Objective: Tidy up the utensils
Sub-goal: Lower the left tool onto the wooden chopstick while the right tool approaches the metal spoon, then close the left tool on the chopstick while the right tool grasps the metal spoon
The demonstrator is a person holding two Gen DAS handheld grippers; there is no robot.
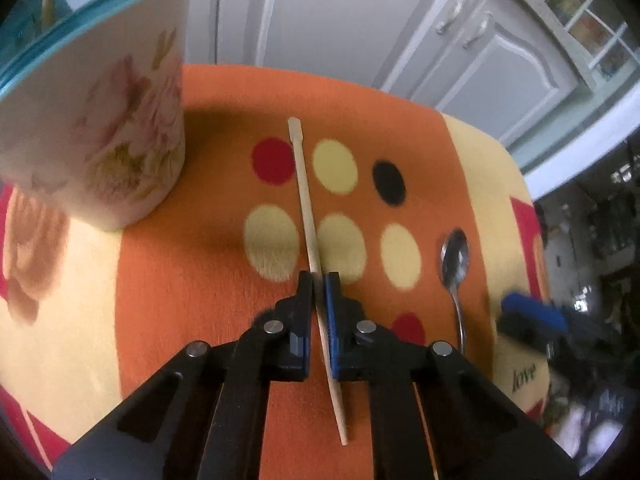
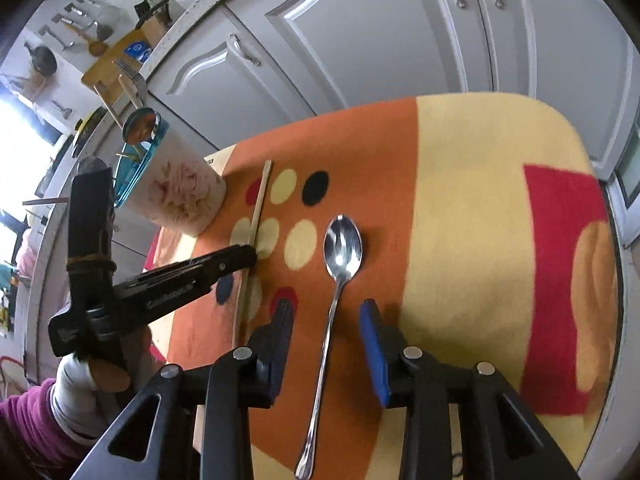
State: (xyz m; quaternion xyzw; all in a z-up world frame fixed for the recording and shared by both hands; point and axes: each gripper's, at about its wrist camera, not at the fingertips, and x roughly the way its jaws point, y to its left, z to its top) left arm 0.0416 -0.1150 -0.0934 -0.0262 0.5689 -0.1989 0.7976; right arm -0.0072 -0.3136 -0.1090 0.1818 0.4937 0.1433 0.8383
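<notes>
- My left tool (image 1: 319, 280) is clenched on a slim, flat wooden stick (image 1: 301, 172) lying on the fuzzy orange spotted blanket (image 1: 192, 304).
- My right tool (image 2: 326, 312) is released, straddling the shiny steel spoon's (image 2: 342, 252) thin handle.
- A round floral holder (image 1: 100, 136) stands just left.

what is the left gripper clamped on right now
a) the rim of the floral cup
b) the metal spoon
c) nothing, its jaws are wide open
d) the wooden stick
d: in the left wrist view the left gripper has its jaws closed on the wooden stick, while the metal spoon lies untouched on the cloth between the open jaws of the right gripper.
</notes>
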